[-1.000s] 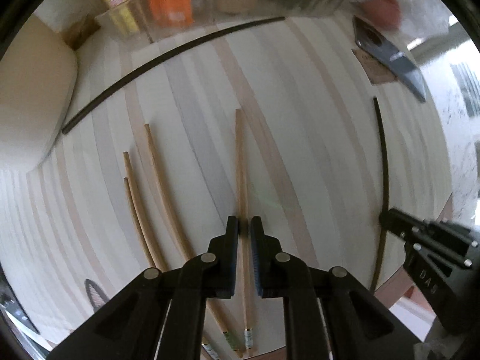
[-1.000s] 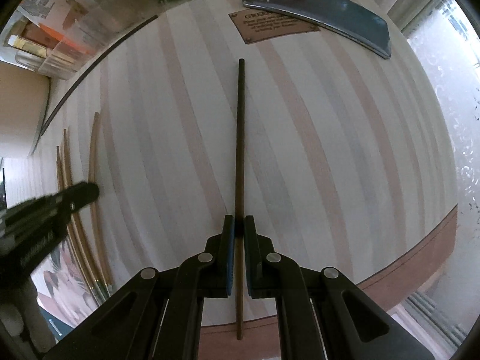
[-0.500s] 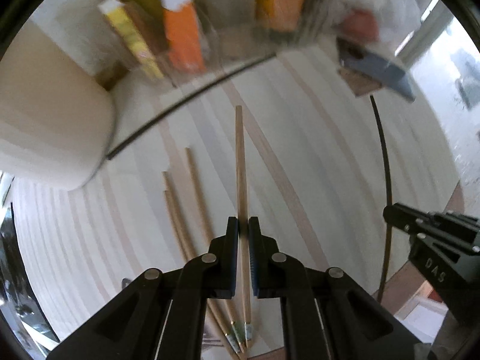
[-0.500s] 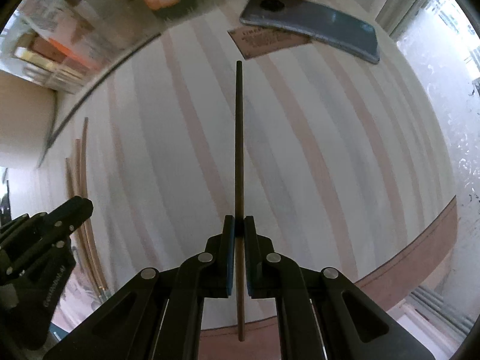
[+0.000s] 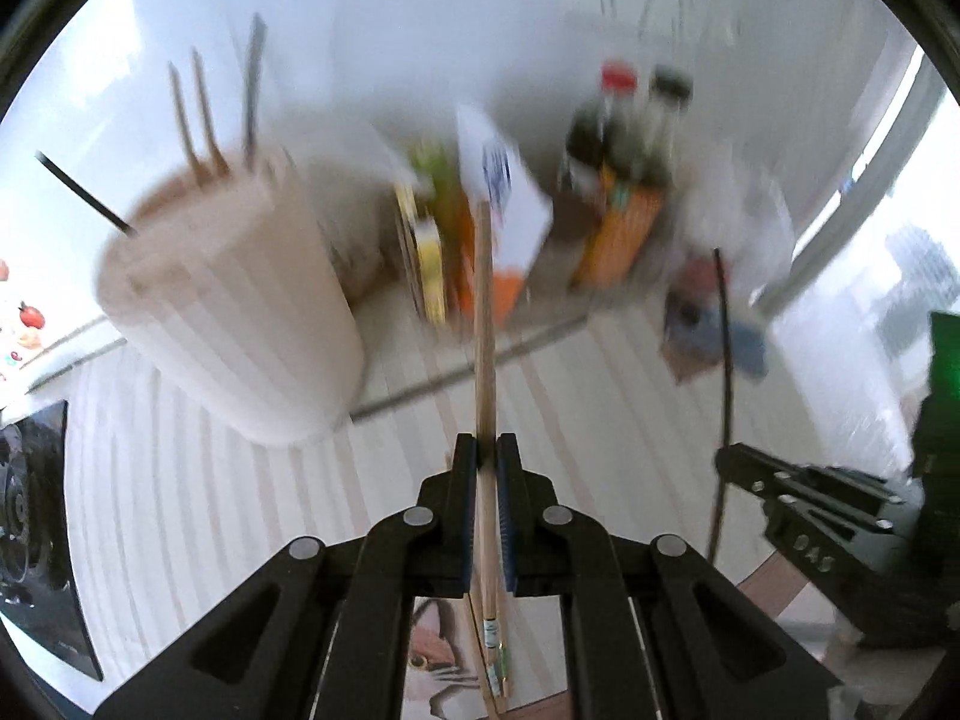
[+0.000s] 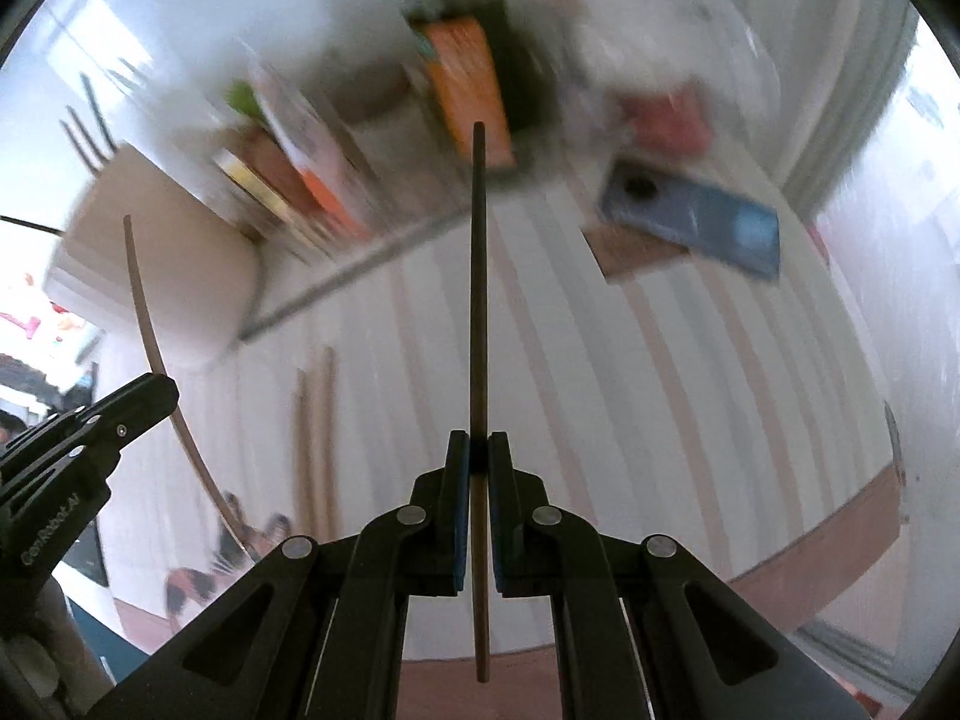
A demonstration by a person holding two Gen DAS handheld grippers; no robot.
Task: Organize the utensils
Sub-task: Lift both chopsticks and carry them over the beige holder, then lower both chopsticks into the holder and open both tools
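Note:
My left gripper (image 5: pixel 486 456) is shut on a light wooden chopstick (image 5: pixel 483 324) and holds it lifted above the striped table, pointing forward. My right gripper (image 6: pixel 479 456) is shut on a dark chopstick (image 6: pixel 478 276), also lifted. A beige ribbed utensil holder (image 5: pixel 234 324) stands at the left with several chopsticks (image 5: pixel 198 114) upright in it; it also shows in the right wrist view (image 6: pixel 156 252). Two light chopsticks (image 6: pixel 315 432) lie on the table. A dark chopstick (image 5: pixel 468 372) lies by the holder's foot. Both views are motion-blurred.
Boxes and bottles (image 5: pixel 624 138) stand along the back of the table. A phone (image 6: pixel 690 216) lies at the back right on a small brown card. The table's brown front edge (image 6: pixel 828 534) runs close below the grippers.
Both grippers have lifted and tilted up with their chopsticks off the table. The holder and the back wall have come into view.

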